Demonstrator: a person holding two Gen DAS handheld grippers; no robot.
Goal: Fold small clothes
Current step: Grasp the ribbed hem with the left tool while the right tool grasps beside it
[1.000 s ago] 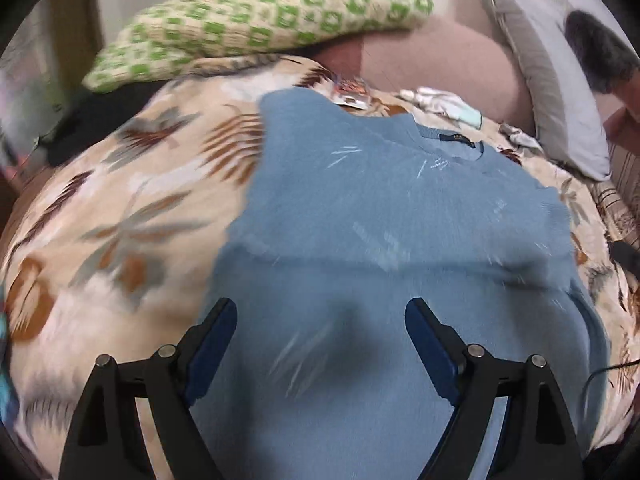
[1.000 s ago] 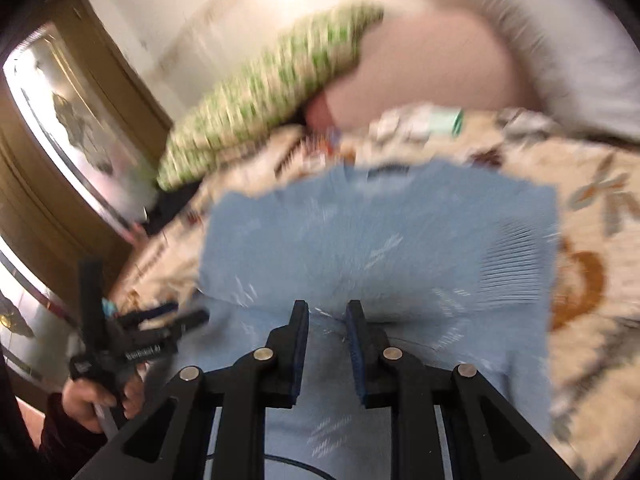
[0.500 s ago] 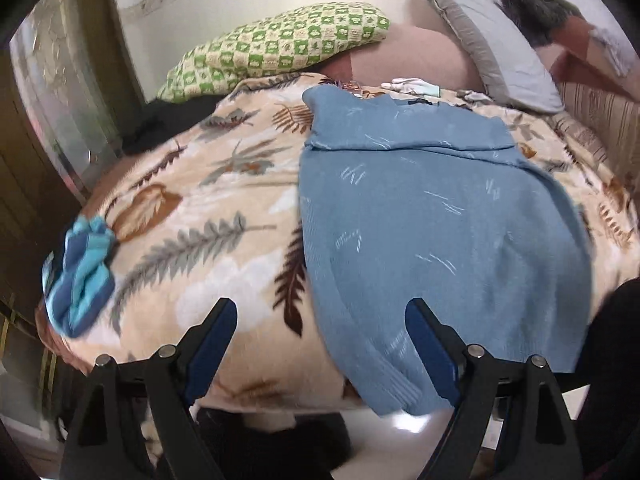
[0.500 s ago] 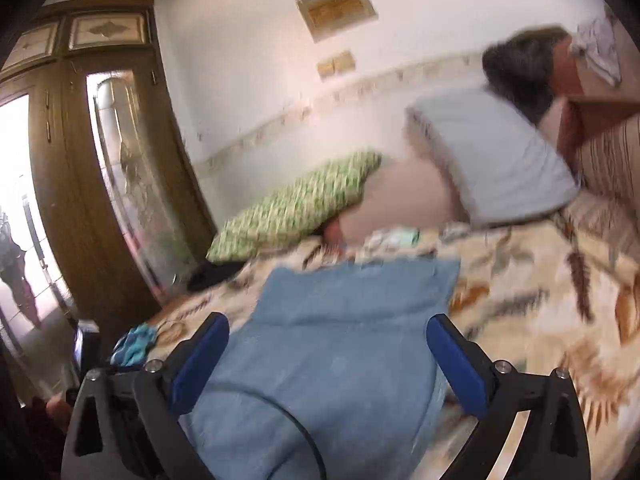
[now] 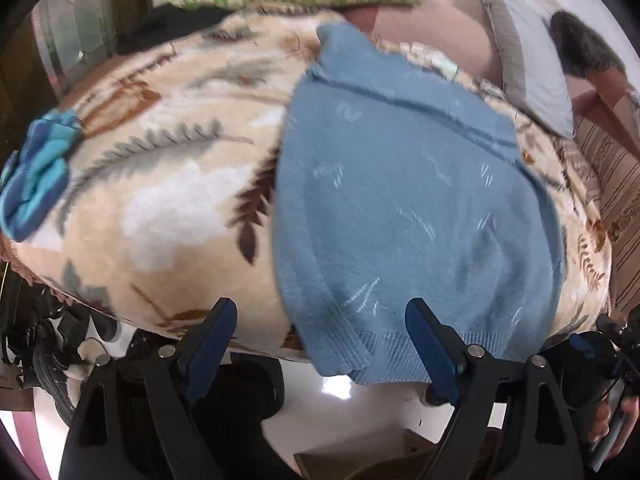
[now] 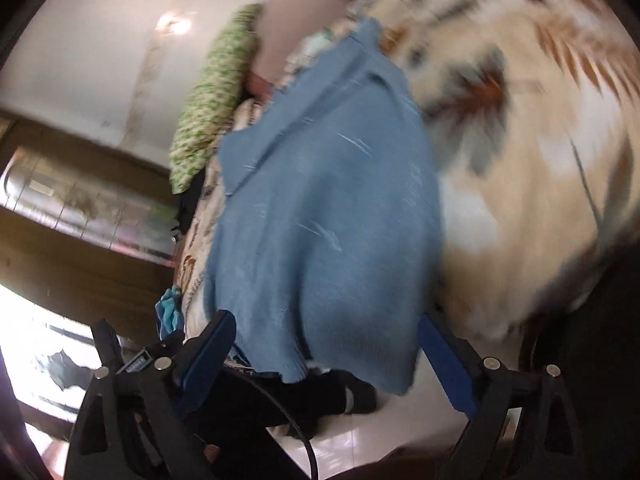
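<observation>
Knitwear is lying flat on the bed's leaf-print blanket [image 5: 160, 208]: the blue sweater [image 5: 400, 208] is resting with its ribbed hem overhanging the near edge (handy for pinching). Left tool [image 5: 320, 344] is gaping wide and gripping nothing; right tool [image 6: 324, 360] is closing slightly from wide, also empty, both hovering near that hem.

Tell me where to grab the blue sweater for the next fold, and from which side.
Grip the blue sweater at its ribbed hem, which hangs free over the near edge of the bed. Coming from the near side with an open hand-held gripper looks best: one finger can slip under the loose edge.
</observation>
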